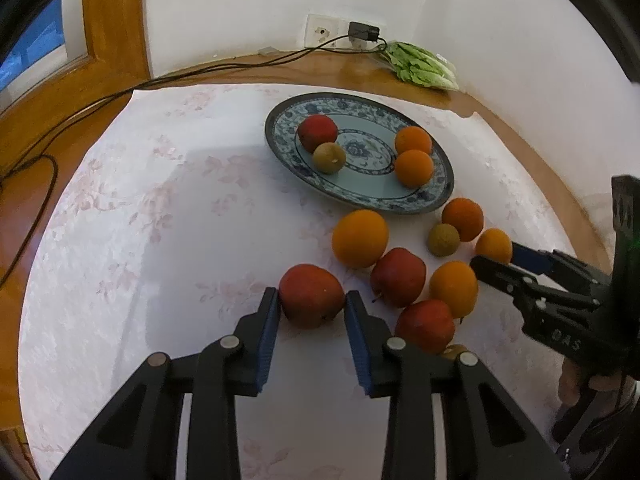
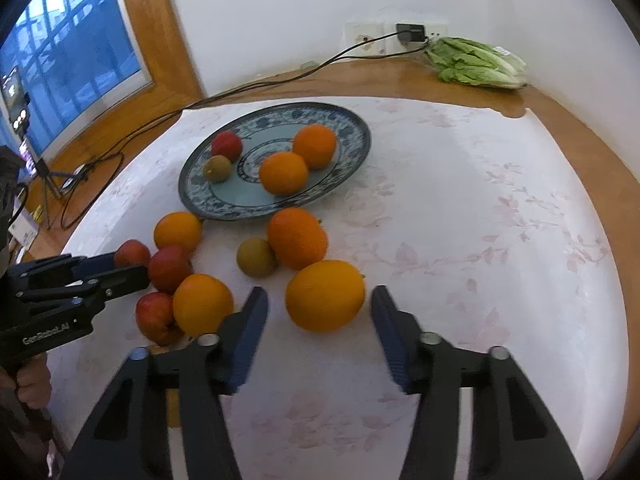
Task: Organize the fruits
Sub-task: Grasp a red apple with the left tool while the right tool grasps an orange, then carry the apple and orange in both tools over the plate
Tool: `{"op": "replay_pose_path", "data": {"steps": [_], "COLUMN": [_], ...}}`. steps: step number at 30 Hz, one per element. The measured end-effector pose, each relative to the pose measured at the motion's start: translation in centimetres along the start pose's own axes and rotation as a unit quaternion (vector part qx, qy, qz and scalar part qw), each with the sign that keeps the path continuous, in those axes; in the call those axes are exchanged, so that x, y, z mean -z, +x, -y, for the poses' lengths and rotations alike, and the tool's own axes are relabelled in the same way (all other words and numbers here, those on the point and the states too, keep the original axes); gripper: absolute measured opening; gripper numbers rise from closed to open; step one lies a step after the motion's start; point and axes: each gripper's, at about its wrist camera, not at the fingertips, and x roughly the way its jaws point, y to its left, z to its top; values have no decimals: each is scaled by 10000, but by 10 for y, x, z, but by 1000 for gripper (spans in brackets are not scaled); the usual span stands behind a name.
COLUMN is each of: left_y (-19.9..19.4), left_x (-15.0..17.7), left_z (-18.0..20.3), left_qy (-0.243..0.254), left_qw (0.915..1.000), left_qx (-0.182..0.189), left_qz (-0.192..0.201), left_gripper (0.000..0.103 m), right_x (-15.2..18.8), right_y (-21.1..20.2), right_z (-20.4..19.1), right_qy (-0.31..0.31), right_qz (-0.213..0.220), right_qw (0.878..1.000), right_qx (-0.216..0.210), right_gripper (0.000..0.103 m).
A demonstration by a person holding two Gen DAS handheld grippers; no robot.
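Fruit lies scattered on a white floral tablecloth (image 1: 120,208), some of it already on a blue patterned plate (image 1: 432,200) in the upper middle of the left wrist view. That plate holds a red apple (image 1: 317,132), a small brown-green fruit (image 1: 329,157) touching it, and two oranges (image 1: 413,167) side by side toward its right rim.

My left gripper (image 1: 312,304) fills the bottom centre of that view, its blue pads set on either side of another red apple (image 1: 311,295) on the cloth, touching or very nearly touching it. Just right of it cluster two more apples and several oranges.

My right gripper (image 2: 320,304) sits at the bottom centre of the right wrist view, spread wide around a large orange (image 2: 325,295) with a clear gap at each side. Romaine lettuce (image 2: 476,63) rests in the upper right, near a wall socket (image 2: 384,36) with a black cable.
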Motion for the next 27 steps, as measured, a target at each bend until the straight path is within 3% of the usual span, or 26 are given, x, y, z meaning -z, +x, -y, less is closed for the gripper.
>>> {"op": "replay_pose_path", "data": {"steps": [1,13,27], "left_y": [0,-9,-23], "left_x": [0,-1,-1], "left_z": [-1,-15,-16], "left_qy": [-21,-330,-344], "left_qw": [10000,9994,9992], "left_qx": [14,14,77], "left_qz": [-9,30,164], "left_gripper": [34,34,34], "right_x": [0,2,4], "right_y": [0,-5,-20], "right_z": [2,7,5], "right_qy": [35,259,240], "right_qz": [16,9,167], "right_qw": [10000,9995,9994], "right_qx": [8,-178,-202], "right_gripper": [40,40,40]}}
